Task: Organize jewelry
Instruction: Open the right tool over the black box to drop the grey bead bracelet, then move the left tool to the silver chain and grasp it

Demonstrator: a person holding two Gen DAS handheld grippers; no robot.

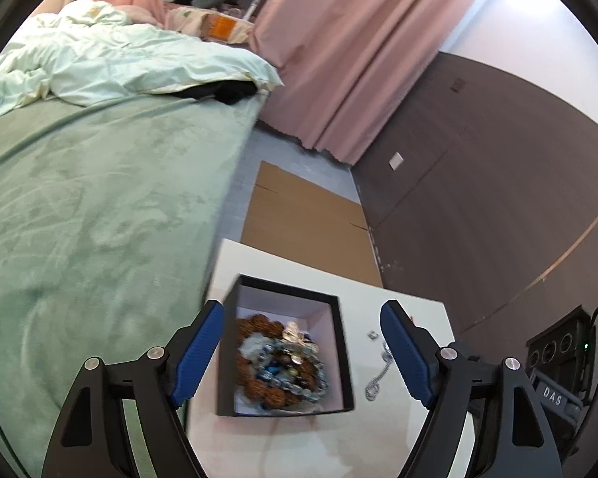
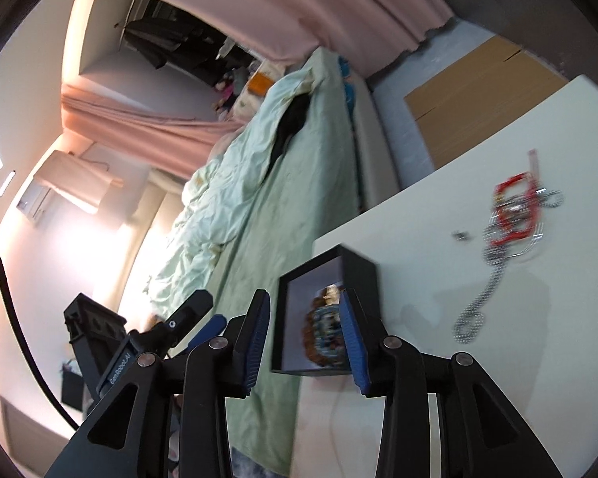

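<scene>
Jewelry is split between two places on the white worktop. A good share is already gathered in the open black box, where a brown beaded bracelet and a tangle of blue and silver pieces can be made out, though motion blur hides the detail. Outside the box, a silver ball chain is stretched across the worktop, its far end caught up with a red and silver cluster, and a small silver piece lies just beside them. These loose items are well apart from the box, so the task is judged to be partly done, with the chain, the cluster and the small piece left to be collected. The left hand-held gripper is spread wide and empty, held over the box. The right hand-held gripper is also parted, with nothing between its fingers, near the box's edge by the green bed.
</scene>
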